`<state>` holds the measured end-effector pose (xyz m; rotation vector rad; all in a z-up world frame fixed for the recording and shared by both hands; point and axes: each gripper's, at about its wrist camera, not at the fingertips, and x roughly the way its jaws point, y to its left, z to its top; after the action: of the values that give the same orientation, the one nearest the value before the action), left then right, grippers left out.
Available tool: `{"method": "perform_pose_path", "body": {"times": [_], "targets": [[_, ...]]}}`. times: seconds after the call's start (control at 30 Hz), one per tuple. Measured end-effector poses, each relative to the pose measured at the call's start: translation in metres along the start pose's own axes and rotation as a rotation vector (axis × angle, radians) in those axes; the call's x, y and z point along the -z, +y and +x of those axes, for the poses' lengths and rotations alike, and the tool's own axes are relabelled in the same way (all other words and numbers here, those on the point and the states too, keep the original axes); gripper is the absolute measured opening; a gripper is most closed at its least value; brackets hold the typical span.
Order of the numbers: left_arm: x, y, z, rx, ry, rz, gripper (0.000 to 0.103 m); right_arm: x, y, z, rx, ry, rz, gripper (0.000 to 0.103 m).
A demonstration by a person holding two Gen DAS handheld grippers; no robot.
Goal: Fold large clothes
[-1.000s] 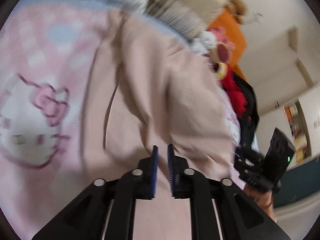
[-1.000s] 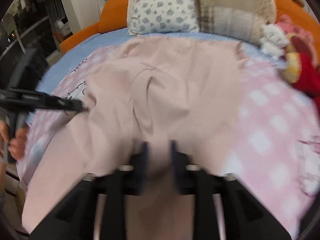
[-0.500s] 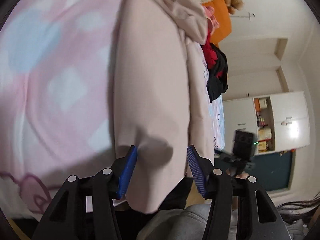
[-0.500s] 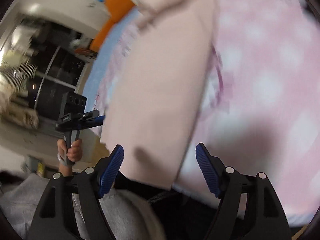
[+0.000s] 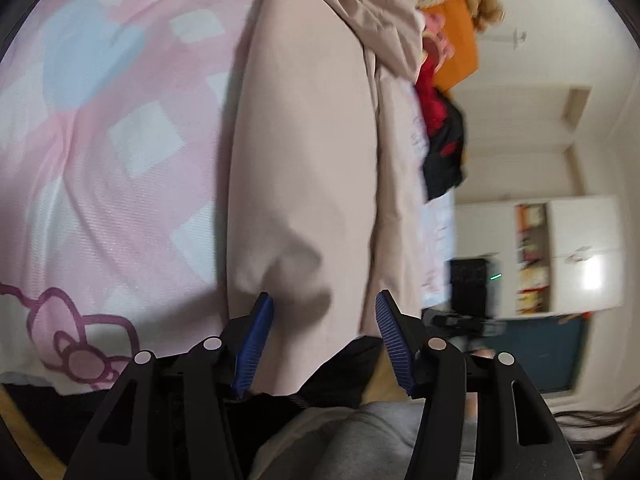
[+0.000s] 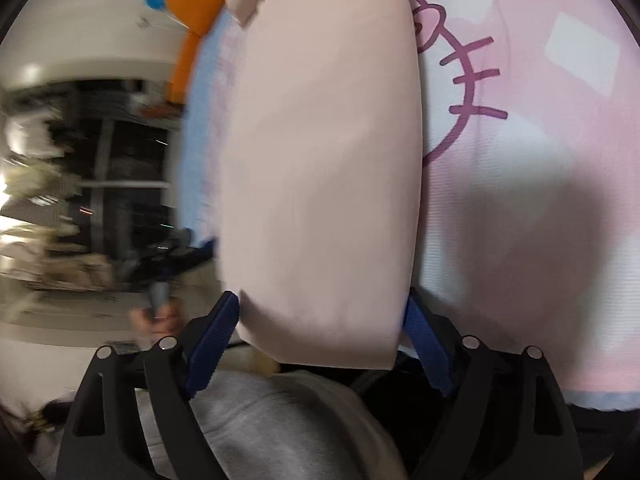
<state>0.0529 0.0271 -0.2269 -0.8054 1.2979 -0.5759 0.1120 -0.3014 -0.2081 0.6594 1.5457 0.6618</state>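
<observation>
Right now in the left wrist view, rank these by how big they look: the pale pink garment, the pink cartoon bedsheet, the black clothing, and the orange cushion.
1. pink cartoon bedsheet
2. pale pink garment, close behind; nearness to the camera inflates it
3. and 4. black clothing and orange cushion look alike; unranked

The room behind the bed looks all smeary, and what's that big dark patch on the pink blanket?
Right wrist view: the room's left side is streaked with motion blur, and the dark patch is a shadow on the pink blanket. Left wrist view: the cupboard is softly blurred; the fisheye lens bends the beige garment.
</observation>
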Motion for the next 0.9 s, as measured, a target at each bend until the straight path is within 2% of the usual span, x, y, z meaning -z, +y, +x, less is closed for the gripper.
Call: {"method": "perform_pose_path", "body": {"times": [0.03, 0.1, 0.17, 0.2, 0.23, 0.33, 0.4, 0.43, 0.5, 0.53, 0.6, 0.77, 0.9], "targets": [[-0.001, -0.005, 0.004, -0.028, 0.009, 0.016, 0.064, 0.000, 0.010, 0.001, 0.071, -0.003, -0.044, 0.083], [0.002, -0.016, 0.013, -0.121, 0.037, 0.060, 0.066, -0.001, 0.022, 0.002, 0.150, -0.019, -0.105, 0.081], [0.003, -0.024, 0.025, -0.248, 0.062, 0.116, 0.066, -0.003, 0.027, -0.001, 0.179, -0.036, -0.148, 0.069], [0.004, -0.025, 0.028, -0.315, 0.065, 0.143, 0.066, -0.006, 0.026, -0.003, 0.179, -0.045, -0.152, 0.056], [0.006, -0.025, 0.033, -0.401, 0.071, 0.175, 0.066, -0.006, 0.022, -0.005, 0.172, -0.058, -0.145, 0.049], [0.005, -0.022, 0.041, -0.447, 0.074, 0.208, 0.062, -0.003, 0.010, -0.009, 0.147, -0.084, -0.139, 0.029], [0.000, -0.020, 0.038, -0.415, 0.069, 0.204, 0.043, -0.001, 0.002, -0.014, 0.105, -0.092, -0.115, 0.024], [-0.003, -0.017, 0.035, -0.380, 0.073, 0.188, 0.028, 0.003, 0.000, -0.014, 0.092, -0.087, -0.111, 0.022], [-0.009, -0.006, 0.026, -0.304, 0.079, 0.144, 0.020, 0.007, -0.003, -0.019, 0.088, -0.086, -0.121, 0.021], [-0.009, -0.002, 0.025, -0.287, 0.082, 0.141, 0.019, 0.012, -0.003, -0.022, 0.088, -0.083, -0.126, 0.021], [-0.010, 0.012, 0.020, -0.206, 0.086, 0.117, 0.018, 0.013, -0.005, -0.020, 0.087, -0.083, -0.134, 0.021], [-0.004, 0.070, 0.016, 0.046, 0.056, -0.055, 0.018, 0.013, -0.024, -0.008, 0.034, -0.082, -0.092, 0.021], [-0.001, 0.078, 0.011, 0.117, 0.042, -0.120, 0.017, 0.011, -0.019, -0.008, -0.007, -0.079, -0.069, 0.019]]}}
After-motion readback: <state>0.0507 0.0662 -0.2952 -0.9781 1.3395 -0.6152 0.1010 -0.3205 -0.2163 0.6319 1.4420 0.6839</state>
